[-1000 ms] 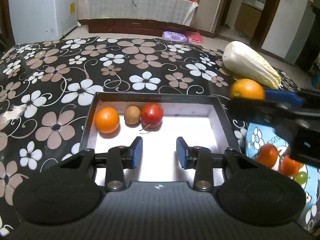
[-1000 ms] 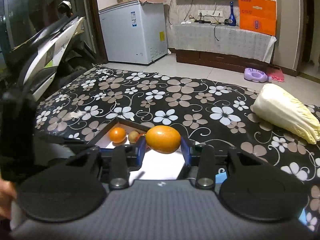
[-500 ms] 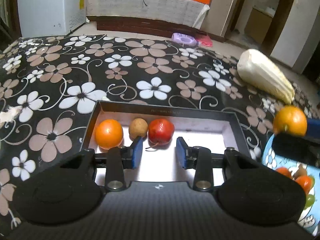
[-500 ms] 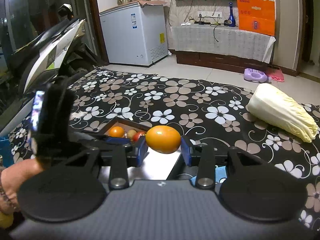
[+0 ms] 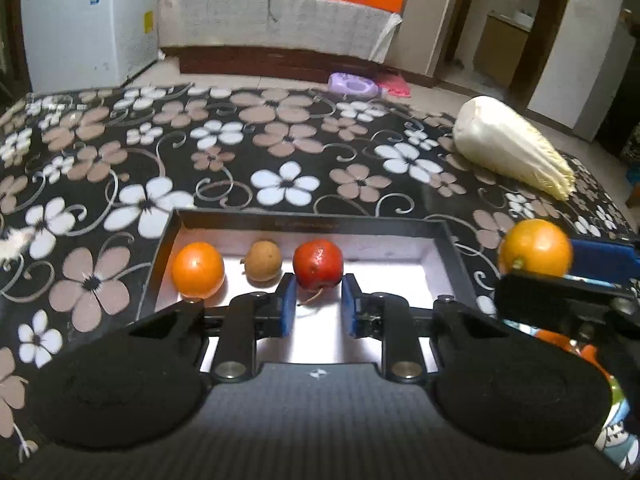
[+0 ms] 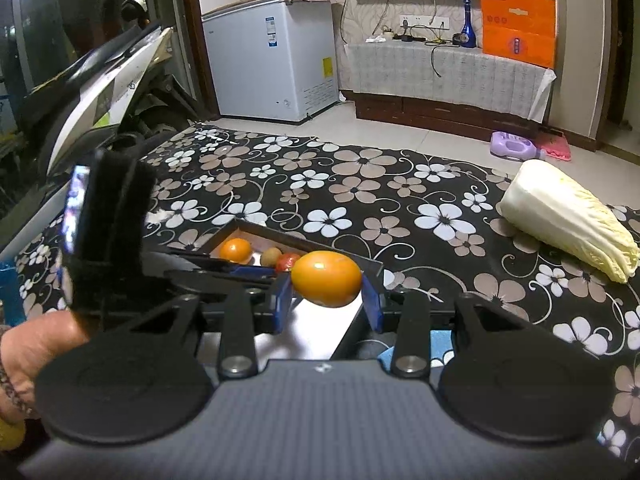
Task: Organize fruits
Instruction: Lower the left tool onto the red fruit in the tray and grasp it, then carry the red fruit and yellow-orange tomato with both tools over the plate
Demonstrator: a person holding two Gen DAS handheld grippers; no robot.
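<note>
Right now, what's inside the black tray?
Along the black tray's far wall sit an orange, a brown fruit and a red fruit. The left gripper hides its near part.

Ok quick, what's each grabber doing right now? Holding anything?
Left gripper: open, holding nothing, its fingers either side of the red fruit in the tray.
Right gripper: shut on the orange.

Dim indoor light, glare on the tray floor [image 5: 384, 280], fisheye bending at edges, slight motion blur.

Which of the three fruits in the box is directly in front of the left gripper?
The red fruit, at the right end of the row; the orange and brown fruit lie left of the left gripper.
</note>
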